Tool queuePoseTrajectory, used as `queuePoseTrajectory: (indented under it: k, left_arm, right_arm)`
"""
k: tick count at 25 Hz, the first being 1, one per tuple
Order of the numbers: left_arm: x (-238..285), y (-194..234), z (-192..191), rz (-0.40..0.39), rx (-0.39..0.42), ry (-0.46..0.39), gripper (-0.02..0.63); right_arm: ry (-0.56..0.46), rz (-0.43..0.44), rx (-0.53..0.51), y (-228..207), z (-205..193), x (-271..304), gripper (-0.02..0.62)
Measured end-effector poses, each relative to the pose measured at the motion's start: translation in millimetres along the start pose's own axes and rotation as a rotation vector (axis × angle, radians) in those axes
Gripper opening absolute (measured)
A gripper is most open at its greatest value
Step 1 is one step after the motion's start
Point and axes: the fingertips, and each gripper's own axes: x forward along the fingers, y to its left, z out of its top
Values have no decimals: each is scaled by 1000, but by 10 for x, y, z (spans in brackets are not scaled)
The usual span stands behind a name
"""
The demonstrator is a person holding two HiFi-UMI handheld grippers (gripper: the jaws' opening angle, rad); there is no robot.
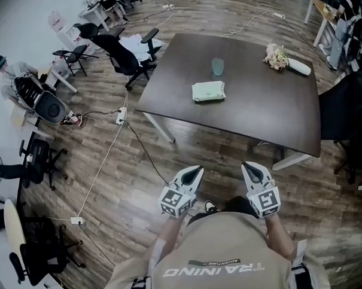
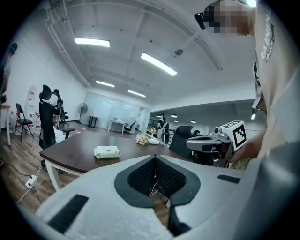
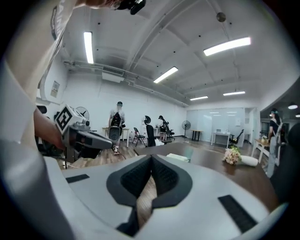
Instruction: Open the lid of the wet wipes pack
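**Position.** The wet wipes pack [image 1: 208, 91] lies flat near the middle of the dark table [image 1: 278, 124], untouched. A cup [image 1: 217, 66] stands just behind it, and flowers [image 1: 277, 56] lie toward the far right corner. The person stands on the floor well apart from the table, with both grippers held close to the body.

**Grippers.** The left gripper [image 1: 197, 170] has its jaws pressed together with nothing between them. The right gripper [image 1: 247, 166] is in the same condition: jaws together, empty.

**Status.** In my judgement the task has not begun. The lid cannot be made out at this range, so which way its hinge faces is unknown.

**Risks.**
1. The pack looks soft and light and rests loose on the table. Pulling at the lid with one gripper alone would likely lift or drag the whole pack. The other gripper needs to pin it down.
2. The lid tab is probably small. Jaws that come in closed, or from the hinge side, may slip off it or crush the pack.
3. The cup is near enough to be knocked over by a reach that goes past the pack.
4. A cable [image 1: 149, 157] crosses the floor between the person and the table and is a trip hazard on approach.
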Motion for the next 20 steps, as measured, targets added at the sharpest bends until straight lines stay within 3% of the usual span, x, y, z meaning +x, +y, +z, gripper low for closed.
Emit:
queuePoseTrajectory:
  k: [6,10,16,20]
  left_arm:
    - [-2,89,-198,-5,-80,18,9]
    - [81,181,-320,-8,-125,44,9]
    - [347,478,-147,-1,-100,61,9]
    - [468,774,15,24,-58,80,9]
  right_arm:
    - [11,-41,33,-188,92,28,14]
    - [33,-51,-31,-277,84,175,14]
    - [52,1,22,-446,-86,675,14]
    - [0,18,70,-601,-34,1104,14]
